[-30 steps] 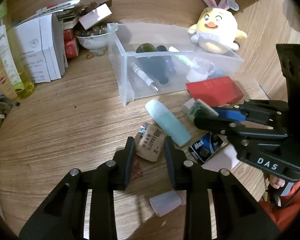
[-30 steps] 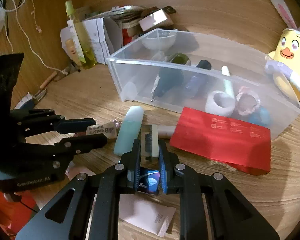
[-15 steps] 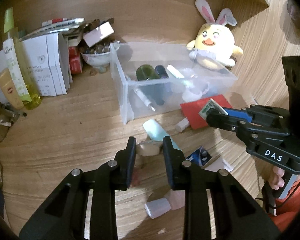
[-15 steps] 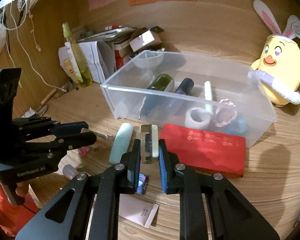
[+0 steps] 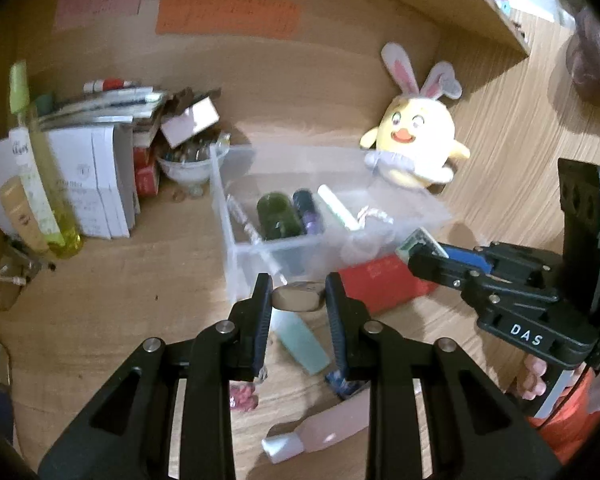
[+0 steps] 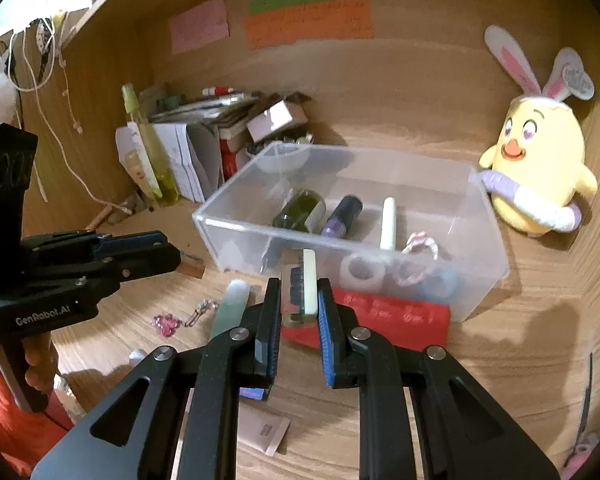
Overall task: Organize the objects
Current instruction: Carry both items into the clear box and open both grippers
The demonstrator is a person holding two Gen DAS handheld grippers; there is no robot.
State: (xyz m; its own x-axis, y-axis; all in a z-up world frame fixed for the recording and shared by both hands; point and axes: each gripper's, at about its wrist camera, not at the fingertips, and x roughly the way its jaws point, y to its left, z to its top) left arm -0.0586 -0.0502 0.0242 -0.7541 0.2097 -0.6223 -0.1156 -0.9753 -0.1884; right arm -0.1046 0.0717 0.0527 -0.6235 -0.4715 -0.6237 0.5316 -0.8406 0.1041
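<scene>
gripping a tan packet (image 5: 298,298), left claw (image 5: 298,300); right claw (image 6: 299,300) clamps a small brush (image 6: 299,294).

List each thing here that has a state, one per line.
Left tongs: shut on the cork.
Cork: held, lifted off the desk.
Right tongs: shut on the small brush.
Small brush: held upright.
Clear bin: open-topped, partly filled.
Green bottle: lying in the bin.
Red packet: flat on the desk.
</scene>
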